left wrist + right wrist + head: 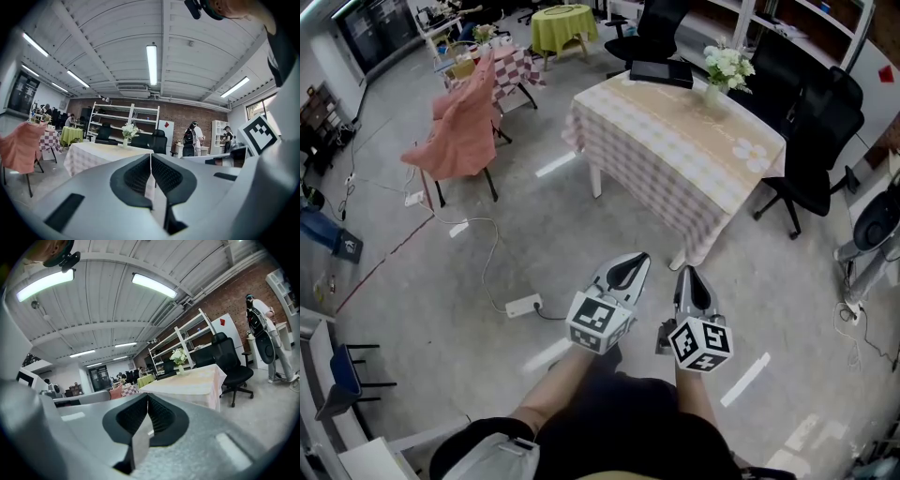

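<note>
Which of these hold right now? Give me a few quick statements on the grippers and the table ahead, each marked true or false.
1. The left gripper and the right gripper both have their jaws together with nothing between them. True.
2. A vase of white flowers stands on the checked-cloth table. True.
3. The left gripper touches the table. False: both grippers hang over the floor, short of the table.
4. The vase stands at the table edge nearest the grippers. False: it stands at the far side.
5. A white power strip lies on the floor, left of the left gripper in the head view. True.
</note>
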Motion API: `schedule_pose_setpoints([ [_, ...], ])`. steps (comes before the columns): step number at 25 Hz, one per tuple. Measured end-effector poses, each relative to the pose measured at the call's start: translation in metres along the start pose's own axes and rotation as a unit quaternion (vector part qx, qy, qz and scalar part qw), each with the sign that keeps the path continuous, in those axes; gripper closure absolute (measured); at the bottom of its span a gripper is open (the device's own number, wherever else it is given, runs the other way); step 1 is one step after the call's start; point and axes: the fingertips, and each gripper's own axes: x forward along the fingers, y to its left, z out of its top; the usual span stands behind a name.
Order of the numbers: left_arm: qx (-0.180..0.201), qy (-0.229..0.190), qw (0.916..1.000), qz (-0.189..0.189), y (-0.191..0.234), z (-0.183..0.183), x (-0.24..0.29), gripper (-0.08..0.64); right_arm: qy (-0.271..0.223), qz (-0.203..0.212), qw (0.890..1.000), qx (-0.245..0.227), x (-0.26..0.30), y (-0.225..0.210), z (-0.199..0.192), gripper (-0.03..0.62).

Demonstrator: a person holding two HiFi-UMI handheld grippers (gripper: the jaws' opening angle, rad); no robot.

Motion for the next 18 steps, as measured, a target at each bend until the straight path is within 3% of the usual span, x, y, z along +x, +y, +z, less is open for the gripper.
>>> schedule_pose_setpoints([
  [18,0.015,0.023,0.9994,-0.021,0.087,0.022,0.089,0.546,0.019,-0.023,1.000,-0.009,0.126,-0.015,0.018,0.588],
])
